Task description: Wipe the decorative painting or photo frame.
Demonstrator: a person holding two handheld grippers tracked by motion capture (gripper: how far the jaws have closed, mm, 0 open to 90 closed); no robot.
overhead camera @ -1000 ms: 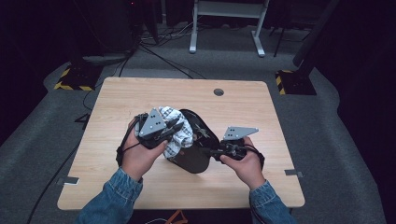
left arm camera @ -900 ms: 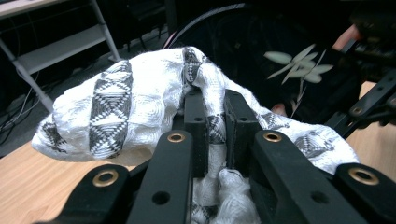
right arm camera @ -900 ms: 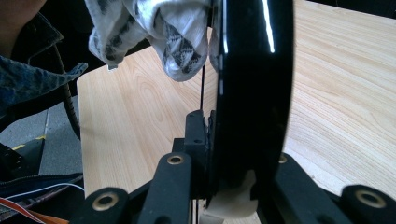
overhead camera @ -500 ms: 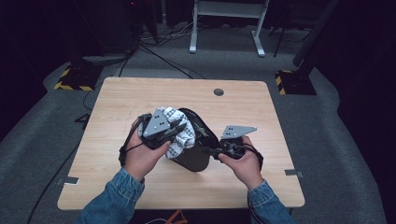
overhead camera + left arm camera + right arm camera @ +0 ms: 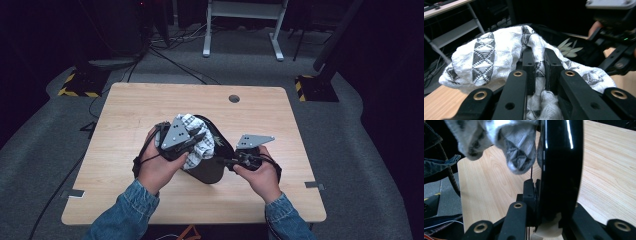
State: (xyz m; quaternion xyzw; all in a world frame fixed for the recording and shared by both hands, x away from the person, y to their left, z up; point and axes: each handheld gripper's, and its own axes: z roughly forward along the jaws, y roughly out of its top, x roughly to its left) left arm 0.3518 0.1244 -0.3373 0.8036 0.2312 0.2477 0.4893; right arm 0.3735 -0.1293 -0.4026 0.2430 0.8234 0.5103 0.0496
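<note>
pinching a fold of the soft white patterned cloth (image 5: 499, 55), the left gripper (image 5: 539, 72) presses it against the glossy black bowl (image 5: 212, 167); the right gripper (image 5: 536, 195) clamps the bowl's slippery, breakable rim, tilted above the table (image 5: 125, 110).

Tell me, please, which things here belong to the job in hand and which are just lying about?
In the job:
- patterned cloth, clamped in the left gripper
- black bowl, its rim pinched by the right gripper

Lying about:
- white frame stand on the floor behind the table
- cables on the floor
- yellow-and-black striped bases
</note>
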